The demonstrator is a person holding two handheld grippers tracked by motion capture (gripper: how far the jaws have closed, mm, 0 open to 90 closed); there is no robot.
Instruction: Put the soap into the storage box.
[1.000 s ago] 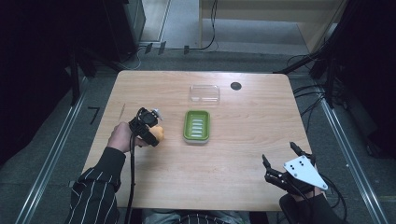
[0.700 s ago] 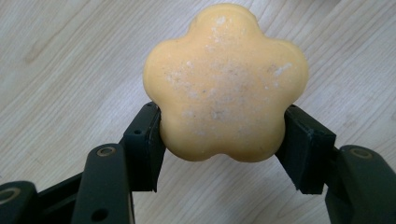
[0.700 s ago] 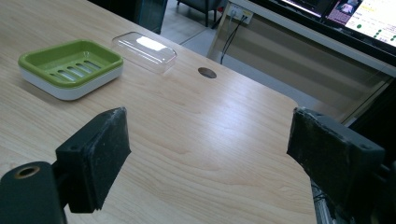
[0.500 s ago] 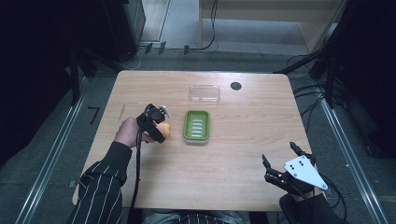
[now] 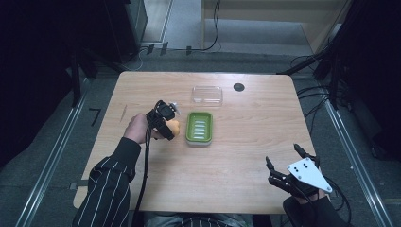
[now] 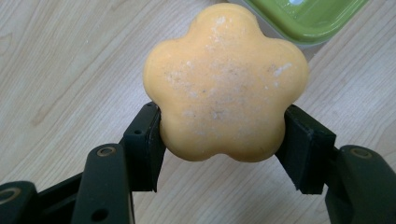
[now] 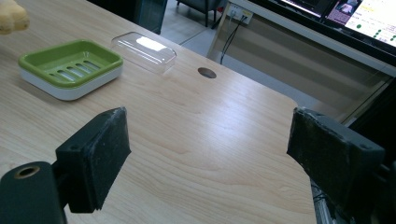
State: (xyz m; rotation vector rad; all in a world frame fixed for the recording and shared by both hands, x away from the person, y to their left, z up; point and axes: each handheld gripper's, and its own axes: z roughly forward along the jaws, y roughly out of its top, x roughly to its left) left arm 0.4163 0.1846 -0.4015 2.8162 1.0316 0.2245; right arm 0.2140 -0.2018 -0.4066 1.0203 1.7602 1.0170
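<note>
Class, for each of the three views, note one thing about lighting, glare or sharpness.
High view: surroundings fall into darkness, table evenly lit. Left gripper view: orange flower-shaped soap sharp and close, no glare. Right gripper view: bright glare streak on the clear lid; near pads slightly soft.

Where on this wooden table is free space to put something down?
Bare patches: the wide wood between the green soap dish and the open right gripper, and the far left corner of the table. Crowded: the middle, where the left gripper holds the orange flower-shaped soap beside the dish, near the clear plastic lid.
</note>
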